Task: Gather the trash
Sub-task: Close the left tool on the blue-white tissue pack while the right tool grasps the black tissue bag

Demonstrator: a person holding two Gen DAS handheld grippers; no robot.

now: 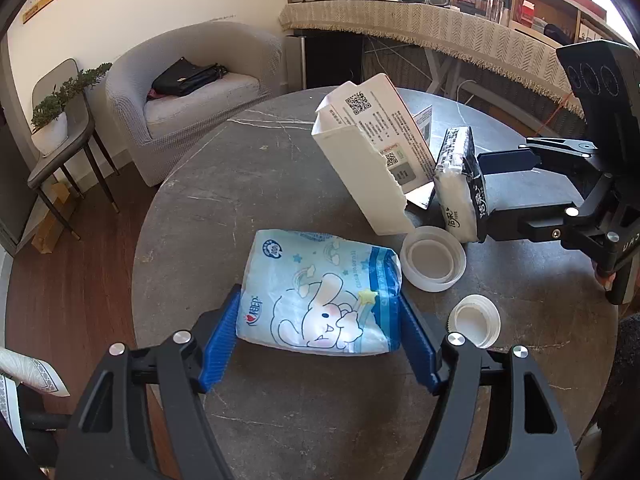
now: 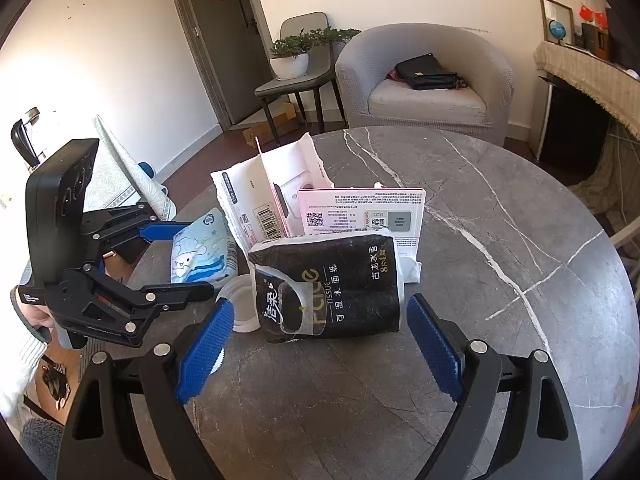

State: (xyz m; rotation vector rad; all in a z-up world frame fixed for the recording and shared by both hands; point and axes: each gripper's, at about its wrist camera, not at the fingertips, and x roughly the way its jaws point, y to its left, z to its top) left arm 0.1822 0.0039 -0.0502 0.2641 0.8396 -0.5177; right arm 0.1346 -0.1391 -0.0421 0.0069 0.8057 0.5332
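A light blue tissue pack with a cartoon rabbit [image 1: 320, 300] lies on the round grey marble table [image 1: 240, 200]. My left gripper [image 1: 320, 344] is open, its blue pads on both sides of the pack's near end. A black tissue pack [image 2: 328, 288] lies before my right gripper [image 2: 320, 344], which is open and just short of it. The black pack also shows in the left wrist view [image 1: 460, 184]. A torn white carton [image 1: 368, 160] stands behind the packs; it also shows in the right wrist view [image 2: 320, 208]. Two white plastic lids [image 1: 434, 258] [image 1: 476, 320] lie on the table.
A grey armchair [image 1: 192, 96] with a black bag stands beyond the table. A side chair with a potted plant [image 1: 60, 120] is at the left. A long desk with a fringed cloth [image 1: 440, 24] runs along the back right.
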